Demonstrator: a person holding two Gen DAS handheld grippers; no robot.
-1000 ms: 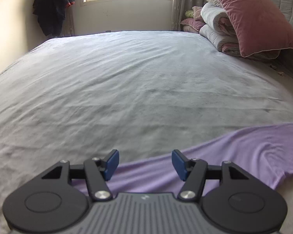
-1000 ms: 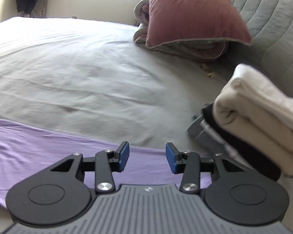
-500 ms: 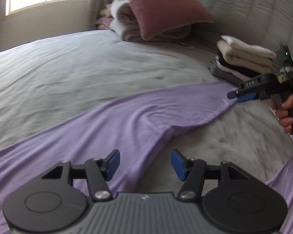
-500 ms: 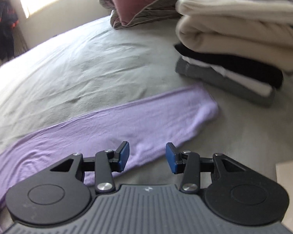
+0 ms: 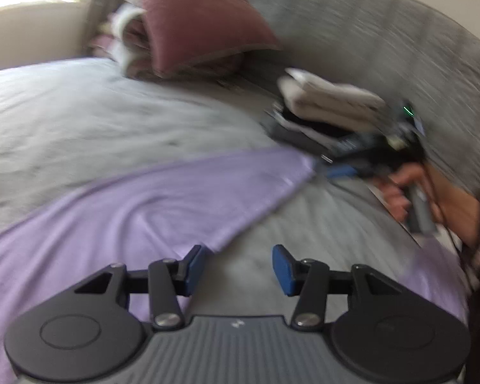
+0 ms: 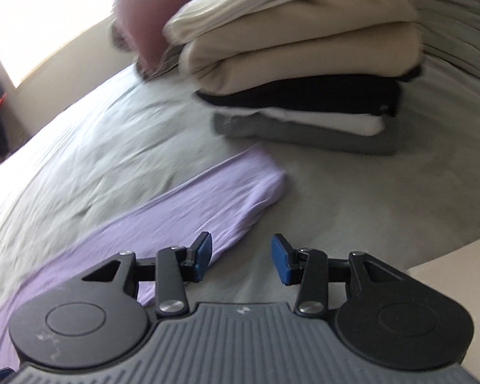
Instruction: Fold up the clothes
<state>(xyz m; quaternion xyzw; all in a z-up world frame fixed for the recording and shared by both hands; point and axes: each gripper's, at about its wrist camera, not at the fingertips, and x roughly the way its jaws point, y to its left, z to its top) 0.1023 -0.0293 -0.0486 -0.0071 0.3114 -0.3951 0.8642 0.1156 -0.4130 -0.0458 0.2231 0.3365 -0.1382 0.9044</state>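
On grey bed [image 6: 352,192] | lilac garment [image 6: 208,204] flat | left hand-held gripper [image 5: 240,264] closing, empty | right hand-held gripper [image 6: 241,257] released

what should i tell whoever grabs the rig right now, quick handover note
Left tool: open, empty, jaws just been closing a little, over the near edge of the purple garment.
Right tool: open, empty, near the tip of the garment's sleeve.
Garment lies spread flat on the grey bed.
Done: a stack of folded clothes sits by the headboard.
Left: grip the purple garment and fold it; no fold made yet.
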